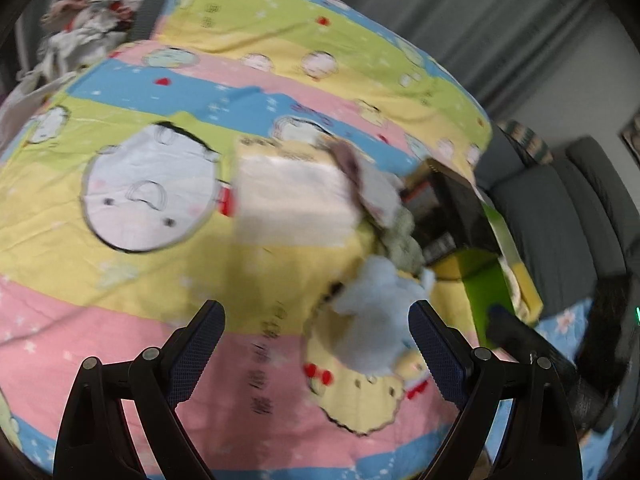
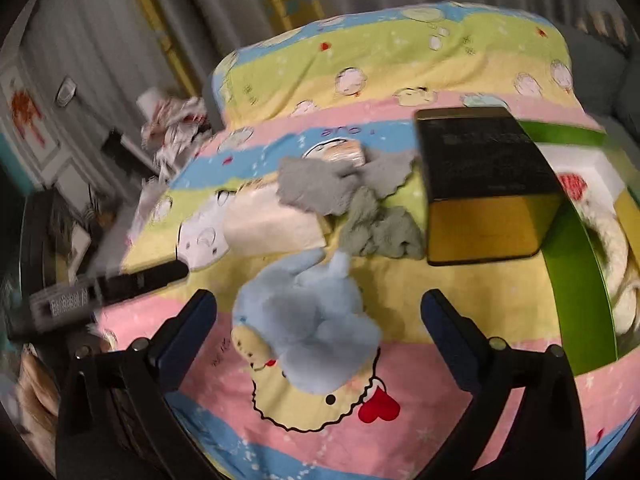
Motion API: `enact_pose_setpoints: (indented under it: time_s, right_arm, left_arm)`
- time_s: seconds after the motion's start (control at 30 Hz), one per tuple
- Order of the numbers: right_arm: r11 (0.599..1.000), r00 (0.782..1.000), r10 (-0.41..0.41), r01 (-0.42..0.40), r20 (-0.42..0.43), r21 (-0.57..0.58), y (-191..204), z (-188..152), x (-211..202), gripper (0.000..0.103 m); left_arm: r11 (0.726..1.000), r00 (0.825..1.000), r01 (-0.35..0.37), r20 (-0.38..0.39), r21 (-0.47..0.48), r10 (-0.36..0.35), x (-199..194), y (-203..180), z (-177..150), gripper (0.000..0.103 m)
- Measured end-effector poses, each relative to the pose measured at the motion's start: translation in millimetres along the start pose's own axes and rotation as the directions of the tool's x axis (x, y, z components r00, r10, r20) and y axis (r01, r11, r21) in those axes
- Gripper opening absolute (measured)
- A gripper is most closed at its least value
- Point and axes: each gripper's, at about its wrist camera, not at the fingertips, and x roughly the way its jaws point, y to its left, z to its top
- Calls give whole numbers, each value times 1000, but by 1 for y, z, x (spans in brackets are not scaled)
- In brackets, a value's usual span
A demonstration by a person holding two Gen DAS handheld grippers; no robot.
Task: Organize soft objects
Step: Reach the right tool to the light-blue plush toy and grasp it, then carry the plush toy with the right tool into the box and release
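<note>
A light blue plush toy (image 2: 308, 320) lies on the striped cartoon bedspread (image 2: 400, 288), between the open fingers of my right gripper (image 2: 318, 312). It also shows in the left wrist view (image 1: 376, 312), just left of the right finger of my open left gripper (image 1: 316, 320). Behind it lie a grey-green cloth (image 2: 380, 228), a grey cloth (image 2: 340, 184) and a folded white cloth (image 2: 272, 220). A green box (image 2: 576, 272) at the right holds a white plush item (image 2: 612, 248). The left gripper's body (image 2: 112, 284) shows at the left of the right wrist view.
A black and gold lid (image 2: 484, 184) leans on the green box. A crumpled white and red fabric pile (image 1: 88, 28) lies at the bed's far left. A grey sofa (image 1: 560, 216) stands at the right. Grey curtains (image 2: 160, 20) hang behind the bed.
</note>
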Motion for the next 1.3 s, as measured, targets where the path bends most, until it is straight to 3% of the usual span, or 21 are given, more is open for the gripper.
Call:
enact_pose_setpoints:
  time_s: [0.17, 0.2, 0.3, 0.37, 0.43, 0.47, 0.53, 0.73, 0.83, 1.03, 1.17, 1.3]
  right_arm:
    - [974, 990, 133, -120, -56, 194, -26, -2, 26, 97]
    - [969, 985, 153, -134, -78, 210, -27, -4, 32, 92]
    - [957, 972, 203, -170, -123, 234, -25, -9, 51, 90]
    - [954, 969, 194, -151, -150, 258, -26, -12, 64, 89]
    - [945, 962, 217, -165, -164, 281, -26, -13, 73, 86]
    - [930, 950, 262, -201, -171, 308, -26, -15, 79, 83]
    - [899, 930, 331, -258, -162, 353, -29, -15, 83, 71]
    - [904, 942, 324, -283, -84, 320, -20, -11, 54, 69]
    - [881, 939, 343, -319, -7, 348, -28, -7, 28, 69]
    - [910, 955, 232, -281, 187, 306, -44, 20, -41, 69]
    - [909, 933, 143, -256, 331, 328, -78, 41, -92, 69]
    - [901, 920, 36, -199, 390, 386, -117, 56, -117, 69]
  left_arm:
    - [994, 997, 49, -71, 102, -41, 21, -33, -18, 93]
    - [991, 996, 46, -81, 126, -36, 24, -38, -21, 93]
    - [982, 998, 9, -69, 189, 4, 32, -50, -29, 89]
    - [975, 997, -17, -63, 224, 32, 37, -55, -31, 69]
    - [976, 997, -3, -69, 217, 19, 41, -53, -33, 55]
    - [978, 998, -2, -66, 207, 16, 41, -53, -33, 55]
    - [975, 999, -15, -37, 220, 24, 37, -54, -33, 53]
    - [962, 1000, -1, 23, 271, -5, 20, -70, -31, 51]
    - [946, 996, 22, 79, 324, -50, 4, -89, -28, 51]
    - [896, 979, 84, 132, 436, -156, -8, -152, -11, 52]
    - [823, 951, 135, 159, 552, -263, -2, -211, 3, 52]
    - [777, 935, 204, 116, 596, -334, 24, -258, 16, 52]
